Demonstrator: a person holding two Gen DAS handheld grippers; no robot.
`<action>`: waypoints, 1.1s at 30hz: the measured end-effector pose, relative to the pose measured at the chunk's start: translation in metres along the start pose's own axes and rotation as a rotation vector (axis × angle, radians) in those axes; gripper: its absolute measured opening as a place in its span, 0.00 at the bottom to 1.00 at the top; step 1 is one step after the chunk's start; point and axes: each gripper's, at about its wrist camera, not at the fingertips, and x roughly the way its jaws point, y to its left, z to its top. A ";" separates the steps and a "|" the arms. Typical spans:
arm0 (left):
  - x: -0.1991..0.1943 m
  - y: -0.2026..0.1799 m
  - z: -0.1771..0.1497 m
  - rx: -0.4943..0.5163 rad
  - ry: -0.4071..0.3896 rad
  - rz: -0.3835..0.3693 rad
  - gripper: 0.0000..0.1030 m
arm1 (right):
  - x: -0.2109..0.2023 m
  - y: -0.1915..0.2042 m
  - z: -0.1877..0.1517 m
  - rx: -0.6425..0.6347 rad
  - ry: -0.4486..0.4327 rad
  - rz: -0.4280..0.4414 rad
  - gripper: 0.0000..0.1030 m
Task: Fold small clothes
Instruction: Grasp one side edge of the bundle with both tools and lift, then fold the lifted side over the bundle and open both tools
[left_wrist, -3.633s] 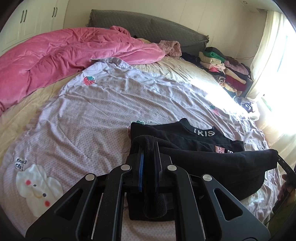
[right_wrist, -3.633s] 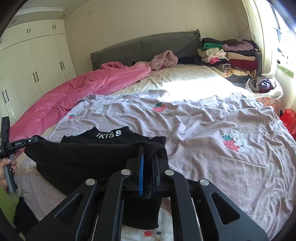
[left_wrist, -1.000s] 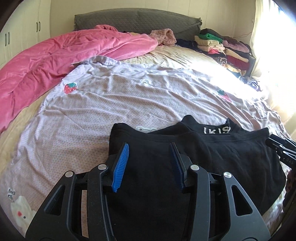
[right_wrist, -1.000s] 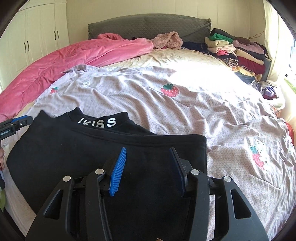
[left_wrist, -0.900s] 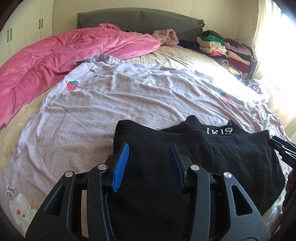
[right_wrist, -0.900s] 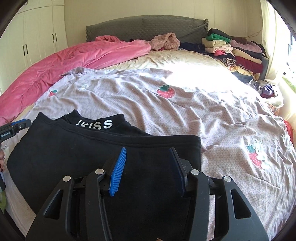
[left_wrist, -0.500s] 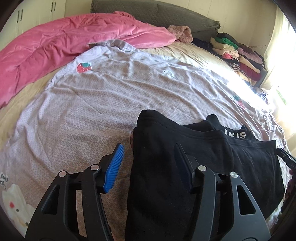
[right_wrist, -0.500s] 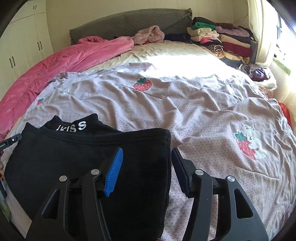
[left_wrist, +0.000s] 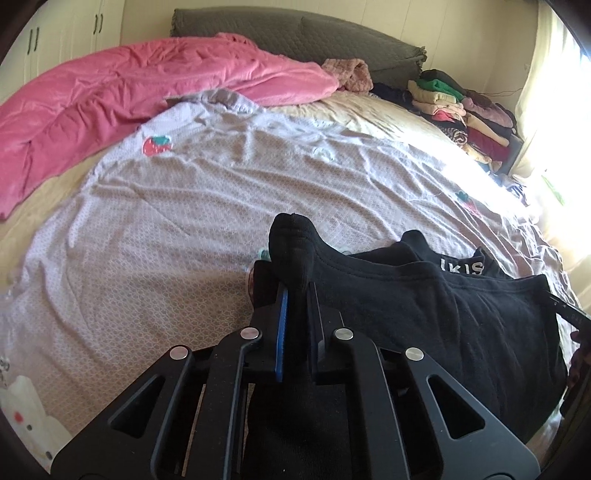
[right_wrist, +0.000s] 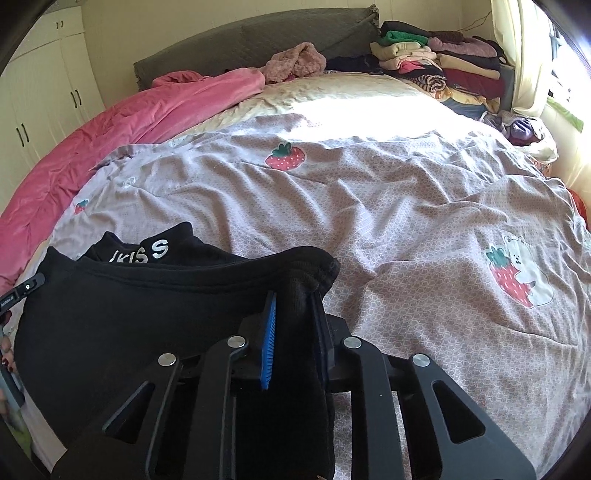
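The left gripper (left_wrist: 295, 295) is clamped on a bunched corner of the black garment (left_wrist: 424, 314), whose fold pokes up past its fingertips. The right gripper (right_wrist: 293, 306) is closing on the opposite corner, cloth pinched between its pads. The garment lies on the lilac bedsheet (right_wrist: 406, 206) between the two claws; its collar lettering is partly covered, and its near part hides under the gripper frames.

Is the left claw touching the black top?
Touching. In the left wrist view, the left claw has pinched a bunched corner of the black top between its pads, with fabric poking out past the tips.
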 end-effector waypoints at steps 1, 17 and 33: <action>-0.003 -0.002 0.001 0.009 -0.011 0.004 0.03 | -0.002 0.000 0.000 -0.001 -0.007 -0.002 0.14; -0.029 -0.010 0.025 0.010 -0.101 0.024 0.03 | -0.039 0.010 0.027 -0.066 -0.146 -0.030 0.12; 0.015 0.001 0.006 0.001 0.017 0.069 0.04 | 0.007 -0.006 0.009 -0.028 -0.019 -0.096 0.08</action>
